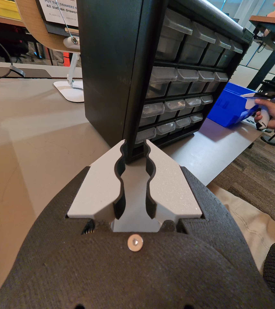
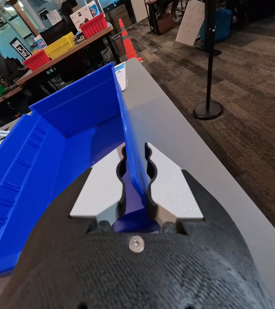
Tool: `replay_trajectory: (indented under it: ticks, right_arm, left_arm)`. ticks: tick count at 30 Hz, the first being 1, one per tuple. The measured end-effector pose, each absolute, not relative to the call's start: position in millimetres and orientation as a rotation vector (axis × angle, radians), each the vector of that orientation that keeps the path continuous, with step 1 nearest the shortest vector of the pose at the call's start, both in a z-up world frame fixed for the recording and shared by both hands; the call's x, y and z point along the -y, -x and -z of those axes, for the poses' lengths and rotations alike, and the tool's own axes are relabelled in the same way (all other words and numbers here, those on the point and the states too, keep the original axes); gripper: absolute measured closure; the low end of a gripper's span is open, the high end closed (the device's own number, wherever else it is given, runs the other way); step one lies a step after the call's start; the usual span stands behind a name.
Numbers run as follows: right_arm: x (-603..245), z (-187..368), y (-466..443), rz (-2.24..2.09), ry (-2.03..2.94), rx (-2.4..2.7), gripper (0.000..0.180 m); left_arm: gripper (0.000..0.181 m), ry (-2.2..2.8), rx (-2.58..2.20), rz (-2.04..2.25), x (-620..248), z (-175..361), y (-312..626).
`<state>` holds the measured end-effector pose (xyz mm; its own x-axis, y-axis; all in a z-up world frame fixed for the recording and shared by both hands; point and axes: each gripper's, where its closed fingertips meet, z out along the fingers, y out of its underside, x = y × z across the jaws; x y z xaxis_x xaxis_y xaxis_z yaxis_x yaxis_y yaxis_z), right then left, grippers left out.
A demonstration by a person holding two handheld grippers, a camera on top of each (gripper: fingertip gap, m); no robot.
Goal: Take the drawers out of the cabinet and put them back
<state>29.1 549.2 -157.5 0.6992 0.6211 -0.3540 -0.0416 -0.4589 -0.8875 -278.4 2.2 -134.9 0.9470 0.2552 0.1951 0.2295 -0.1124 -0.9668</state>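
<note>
A black cabinet with four rows of clear drawers, all pushed in, stands on the grey table. My left gripper is at its lower front-left corner. The corner frame sits between the jaws, which are closed on it. A blue bin lies right of the cabinet. My right gripper is closed on the bin's right wall, and the bin looks empty. The right gripper also shows in the left wrist view, held by a hand.
A white stand with a sign board is left of the cabinet. Papers lie behind the bin. The table edge runs close on the right, with carpet and a black pole stand beyond. An orange cone and coloured bins are farther off.
</note>
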Motion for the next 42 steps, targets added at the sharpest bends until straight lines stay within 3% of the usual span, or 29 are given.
replay_trajectory:
  ticks: [12,32,34,37,42]
  right_arm:
    - [-541.6,151.9,-25.2,-0.898,1.864,0.502,0.174]
    - [-540.9,152.3,-25.1,-0.910,1.868,0.501,0.174]
    - [-540.8,152.5,-25.5,-0.909,1.869,0.496,0.172]
    - [-541.1,153.6,-26.6,-0.914,1.878,0.488,0.146]
    - [-542.0,155.7,-28.2,-0.924,1.895,0.476,0.138]
  left_arm:
    - [0.164,1.699,0.371,-0.018,-2.4,135.7,278.6]
    - [0.164,1.696,0.377,-0.016,-2.1,135.5,279.4]
    - [0.164,1.696,0.377,-0.016,-2.0,135.4,279.5]
    - [0.164,1.696,0.377,-0.016,-1.9,135.4,279.4]
    - [0.164,1.696,0.377,-0.015,-1.8,135.2,279.4]
